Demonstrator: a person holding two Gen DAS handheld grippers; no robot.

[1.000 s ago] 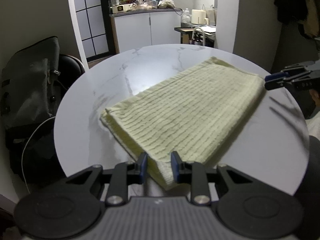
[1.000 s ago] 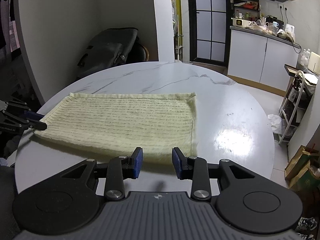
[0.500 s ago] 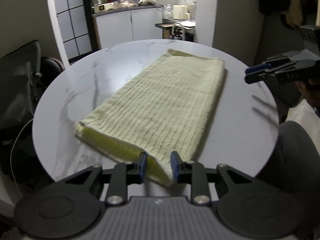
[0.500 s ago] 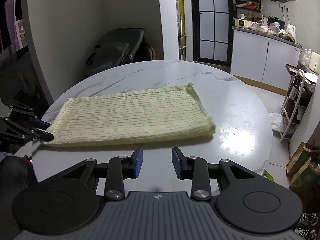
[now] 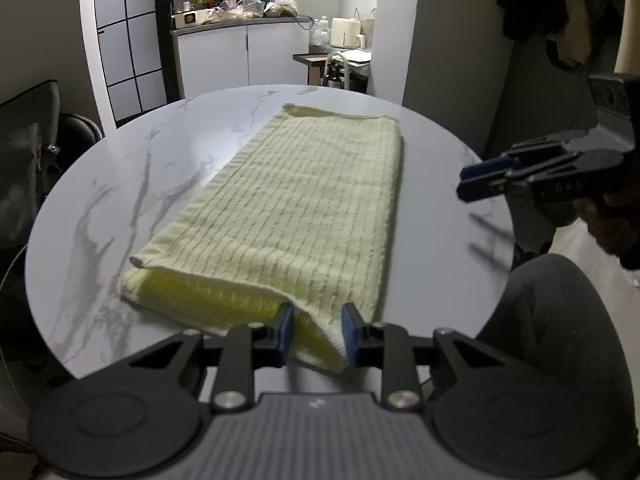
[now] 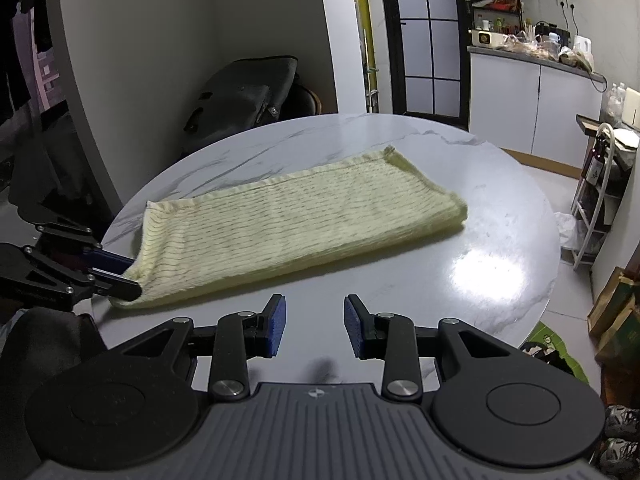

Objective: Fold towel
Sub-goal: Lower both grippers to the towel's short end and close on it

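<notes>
Two layers of pale yellow towel [image 5: 296, 216] lie folded on the round marble table [image 5: 120, 184]. At 6 o'clock the left gripper [image 5: 316, 330] pinches its near corner. At 3 o'clock the right gripper [image 6: 314, 326] hangs parted, empty, well apart from the towel.

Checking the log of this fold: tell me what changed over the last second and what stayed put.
The right gripper pulled back off the towel edge and now hangs open above bare table. The towel has swung round on the table, its near corner drawn along by the left gripper. The left gripper stays around that corner, and the towel stays folded and flat.
</notes>
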